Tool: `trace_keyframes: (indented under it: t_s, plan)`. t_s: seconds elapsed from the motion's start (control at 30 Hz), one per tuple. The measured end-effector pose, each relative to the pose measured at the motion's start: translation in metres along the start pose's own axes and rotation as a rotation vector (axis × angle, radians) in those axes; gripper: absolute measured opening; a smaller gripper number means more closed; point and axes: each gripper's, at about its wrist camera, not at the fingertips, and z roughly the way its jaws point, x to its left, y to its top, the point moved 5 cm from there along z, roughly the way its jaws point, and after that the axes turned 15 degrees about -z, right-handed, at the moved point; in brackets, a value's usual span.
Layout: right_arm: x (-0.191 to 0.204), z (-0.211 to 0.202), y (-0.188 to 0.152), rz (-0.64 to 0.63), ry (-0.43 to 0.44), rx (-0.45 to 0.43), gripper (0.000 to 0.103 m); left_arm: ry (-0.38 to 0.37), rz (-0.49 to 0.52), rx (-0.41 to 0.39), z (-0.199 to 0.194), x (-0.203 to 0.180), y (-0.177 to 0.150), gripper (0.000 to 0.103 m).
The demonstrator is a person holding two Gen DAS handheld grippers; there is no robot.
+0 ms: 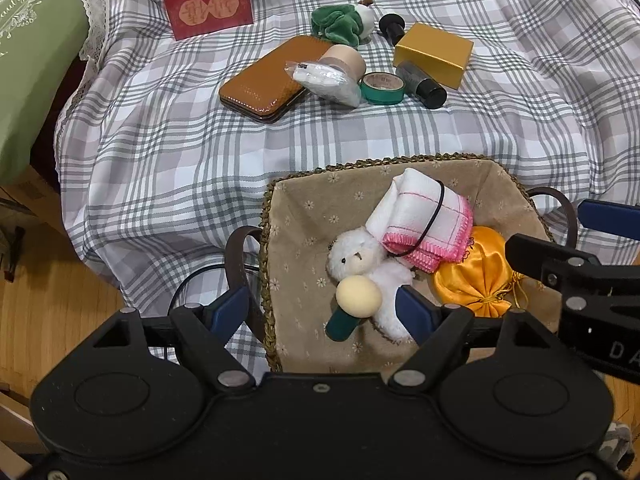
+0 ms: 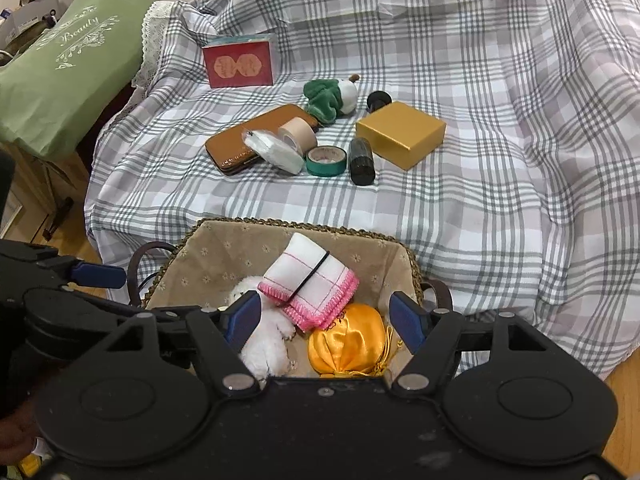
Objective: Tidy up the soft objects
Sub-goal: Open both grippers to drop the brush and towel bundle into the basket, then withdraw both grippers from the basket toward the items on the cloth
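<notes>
A lined wicker basket [image 1: 280,216] [image 2: 208,256] stands at the near edge of the checked cloth. In it lie a white plush bear [image 1: 360,258] [image 2: 266,344], a rolled white-and-pink towel [image 1: 424,220] [image 2: 312,280], an orange satin pouch [image 1: 476,276] [image 2: 348,340] and a cream ball on a green stem [image 1: 356,296]. A green plush scrunchie toy [image 1: 340,24] [image 2: 328,98] and a bag of white cotton [image 1: 328,82] [image 2: 276,148] lie farther back. My left gripper [image 1: 320,312] is open and empty over the basket. My right gripper [image 2: 328,320] is open and empty above the pouch.
On the cloth lie a brown leather case [image 1: 268,80], beige tape [image 1: 344,60], green tape [image 1: 382,88], a gold box [image 1: 432,54], two dark bottles [image 1: 424,84] and a red card [image 1: 208,6]. A green bag [image 2: 68,64] stands at the left. Wooden floor [image 1: 52,312] lies below.
</notes>
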Motion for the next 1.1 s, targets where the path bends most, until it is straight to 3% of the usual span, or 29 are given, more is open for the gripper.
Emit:
trace_keyframes:
  t_s: [1.1]
  plan:
    - [-0.009,0.018,0.005,0.066,0.003,0.04,0.072,-0.002,0.003,-0.008,0.004,-0.001,0.012,0.078]
